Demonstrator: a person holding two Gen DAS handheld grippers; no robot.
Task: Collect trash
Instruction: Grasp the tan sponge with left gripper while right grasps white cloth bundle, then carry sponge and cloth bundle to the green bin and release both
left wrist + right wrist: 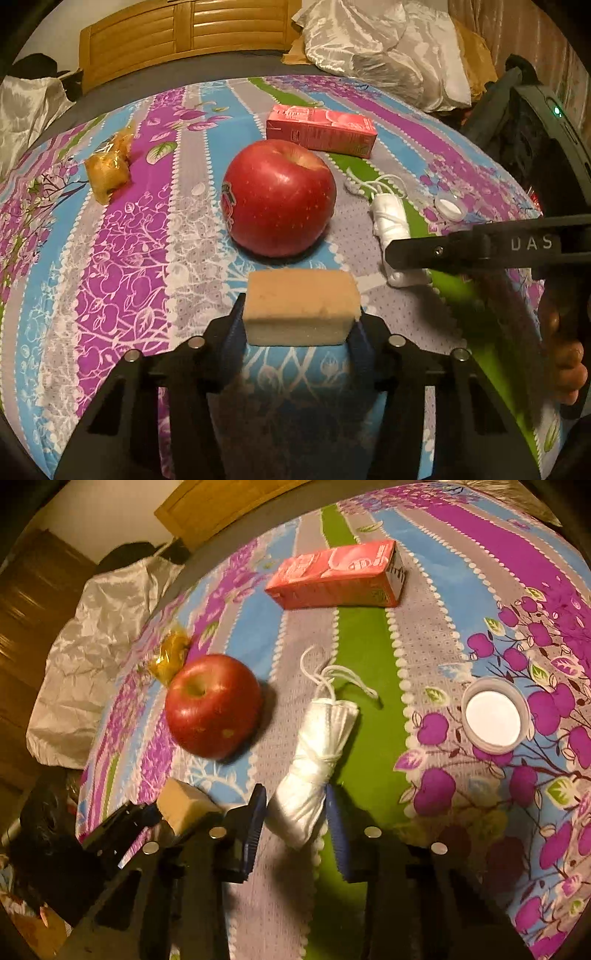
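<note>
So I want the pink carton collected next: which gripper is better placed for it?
Neither is free: the left gripper pinches the sponge and the right gripper the white bundle. Probably right: the pink carton lies straight ahead.

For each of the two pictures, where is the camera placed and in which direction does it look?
Left wrist: sits on the left gripper, looks forward and down over the sponge between its fingers; the right gripper and a hand show at right.
Right wrist: sits on the right gripper, looks down at the rolled white mask; the left gripper shows at lower left.
Shared: apple, pink carton, white lid, sponge, mask.
</note>
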